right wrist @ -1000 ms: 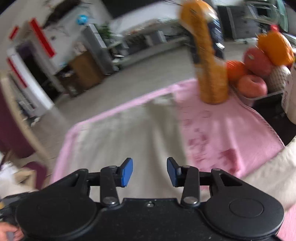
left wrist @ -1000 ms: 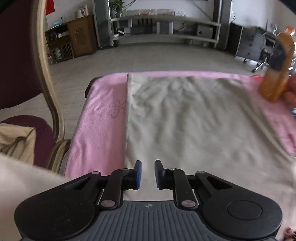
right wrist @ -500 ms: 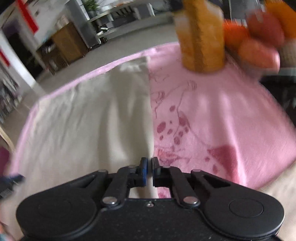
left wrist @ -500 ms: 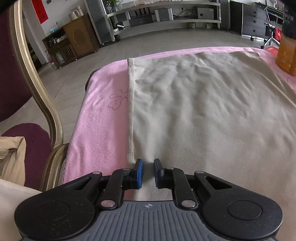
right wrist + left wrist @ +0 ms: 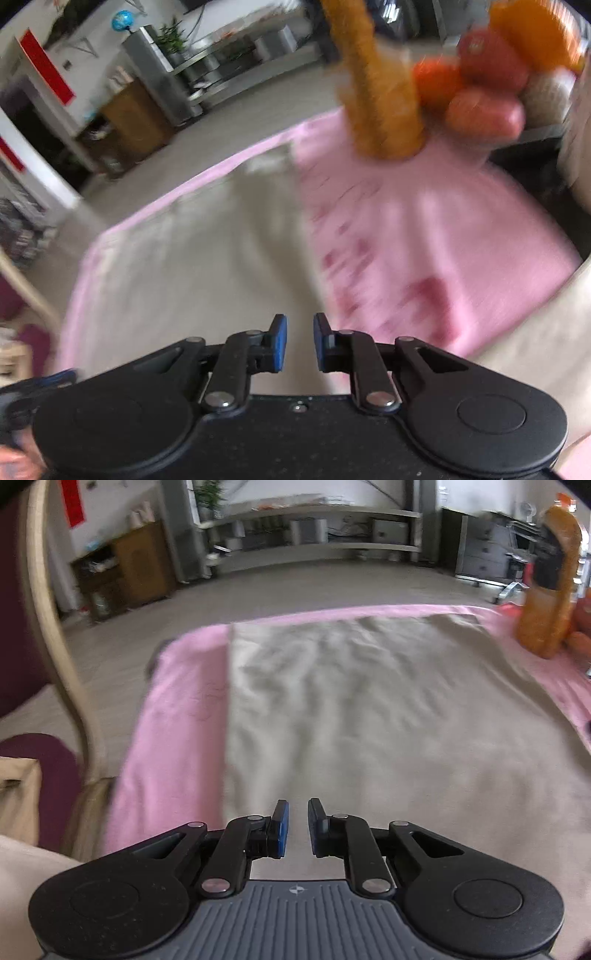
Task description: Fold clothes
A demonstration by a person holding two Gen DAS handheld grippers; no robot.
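We see both the left tongs (image 5: 298, 823) and right tongs (image 5: 300, 341) apart, gripping nothing, above the beige cloth (image 5: 369, 709) spread ahead. Only the right view shows fruit (image 5: 484, 88) beyond the orange bottle (image 5: 384, 92).

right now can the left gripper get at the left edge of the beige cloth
Probably yes. The left gripper is open over the beige cloth, whose left edge lies just to its left on the pink blanket; nothing lies between them.
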